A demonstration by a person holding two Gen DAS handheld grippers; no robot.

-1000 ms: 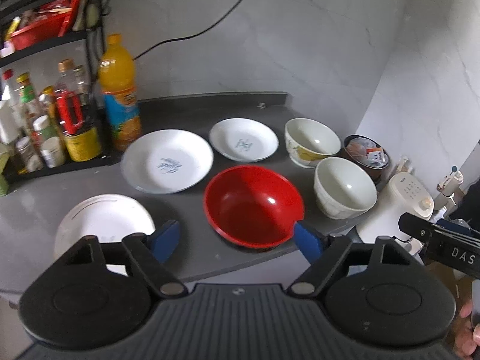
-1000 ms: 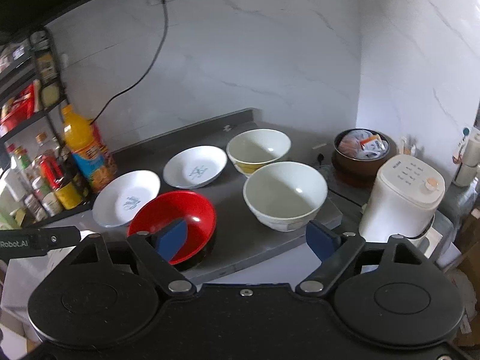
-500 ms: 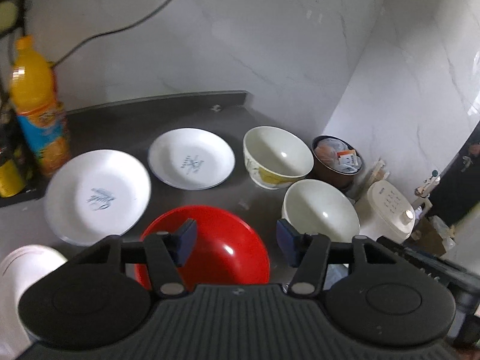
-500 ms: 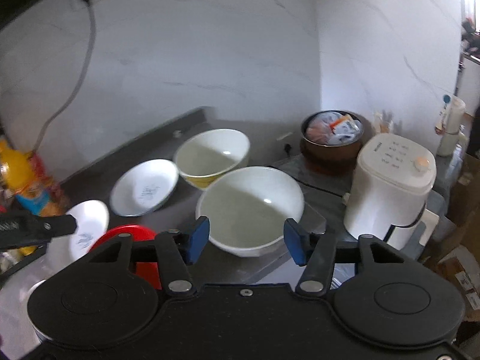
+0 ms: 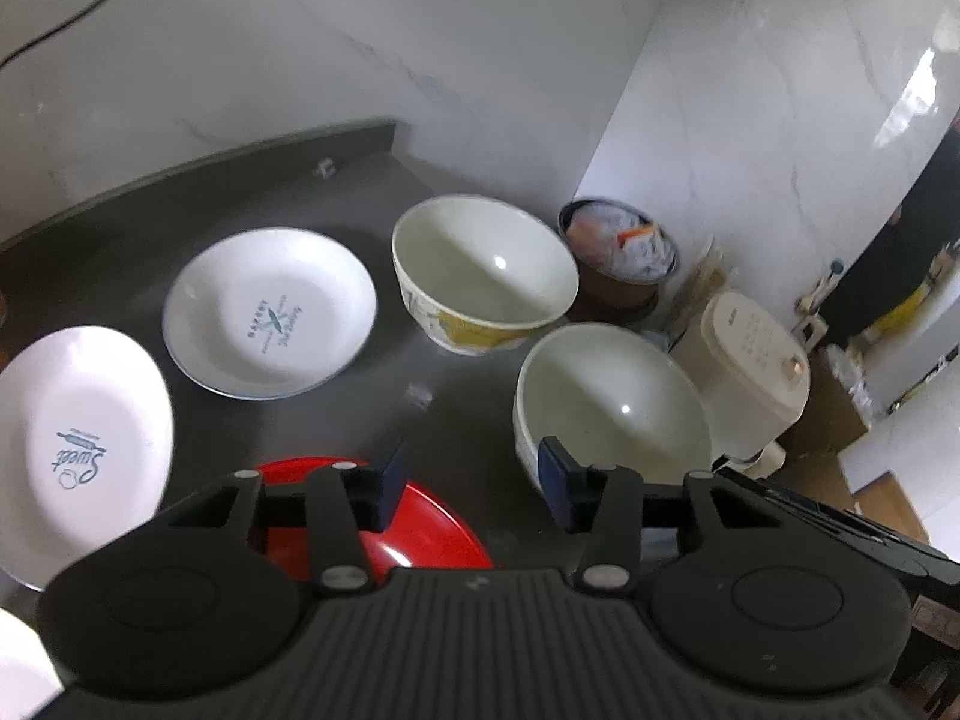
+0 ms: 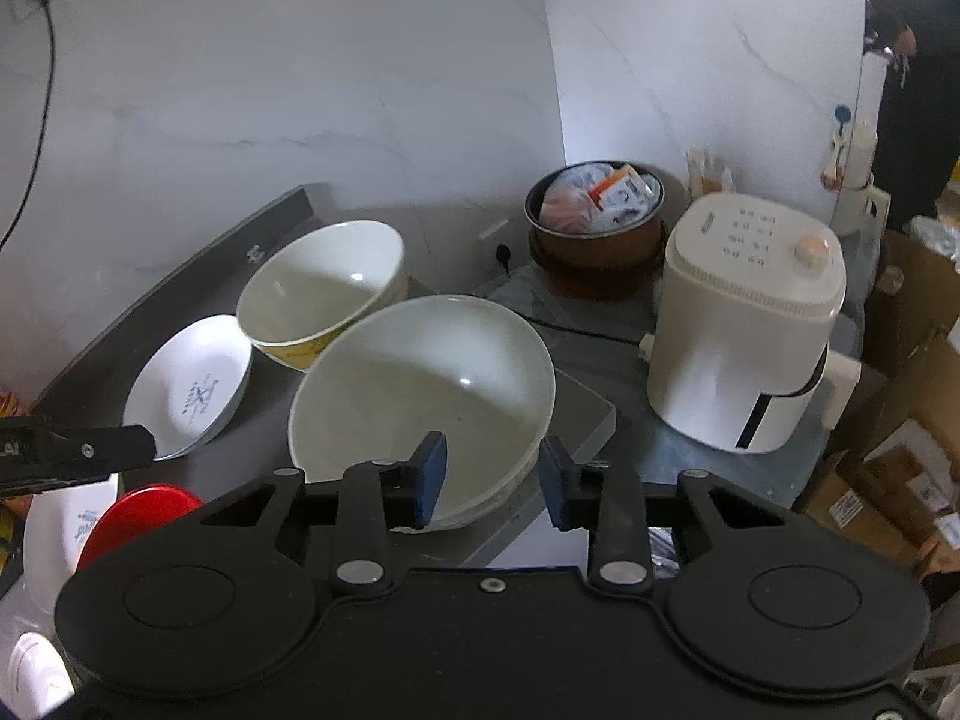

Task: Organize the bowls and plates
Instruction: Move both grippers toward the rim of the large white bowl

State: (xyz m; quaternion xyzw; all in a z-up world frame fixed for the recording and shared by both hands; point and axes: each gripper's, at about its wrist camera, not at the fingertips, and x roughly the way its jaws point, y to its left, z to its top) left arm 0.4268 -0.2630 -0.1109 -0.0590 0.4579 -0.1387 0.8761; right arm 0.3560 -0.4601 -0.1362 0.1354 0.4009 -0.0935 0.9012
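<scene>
— What colours sit ahead of the fingers?
— Plain white bowl (image 6: 420, 384), red bowl (image 5: 414, 516) lower left, dark grey counter (image 5: 468, 420).
— Beyond them?
— Cream bowl (image 5: 483, 276) with yellow print; white plates (image 5: 270, 312), blue lettering.

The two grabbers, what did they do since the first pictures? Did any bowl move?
Both swung right and came closer, narrowing their jaws. The right gripper now has its open fingers on either side of the plain white bowl rim, not yet clamped. The left gripper hangs open between the red bowl and that white bowl. No dish moved; nothing has been picked up.
</scene>
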